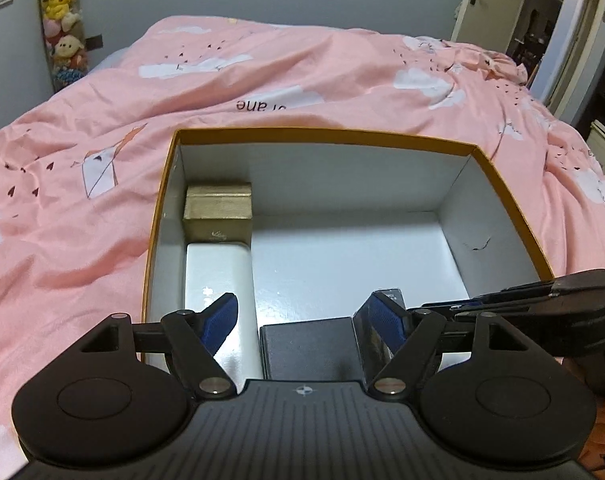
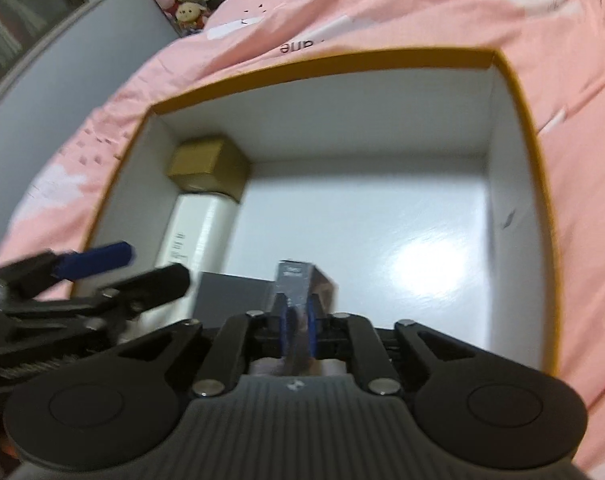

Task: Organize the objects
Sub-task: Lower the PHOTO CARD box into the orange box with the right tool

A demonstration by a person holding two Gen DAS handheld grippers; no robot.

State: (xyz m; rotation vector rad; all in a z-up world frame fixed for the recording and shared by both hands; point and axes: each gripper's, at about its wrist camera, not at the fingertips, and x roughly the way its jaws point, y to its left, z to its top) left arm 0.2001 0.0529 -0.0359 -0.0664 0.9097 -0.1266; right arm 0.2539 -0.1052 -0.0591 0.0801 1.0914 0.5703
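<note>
Left claw (image 1: 302, 316) body fills the bottom of the left wrist view, jaws spread wide, nothing between the blue pads (image 1: 222, 320). Below the gap: a dark grey box (image 1: 308, 346), its near edge hidden by the claw housing. Right of it a glossy dark carton (image 1: 372, 344), partly covered by the right-hand pad, top end cut by the right claw (image 2: 297, 322) coming in from the right edge of frame.

Right wrist view: right claw nearly closed, pads clamped on that carton (image 2: 298, 284); lower part of the carton hidden between the jaws, label print too blurred to read.

Both sit at the near end of an open orange-rimmed box (image 1: 322, 134) with white inside, resting on a bed with a pink duvet (image 1: 262, 72). Along its left wall: white box (image 1: 218, 280) lying flat, gold box (image 1: 218, 212) touching its far end, in the far left corner. Rest of the floor bare; near wall out of view in both cameras.

Right wrist frame motion-blurred. Plush toys (image 1: 62, 20) upper left, door (image 1: 498, 0) upper right, both cut off.
</note>
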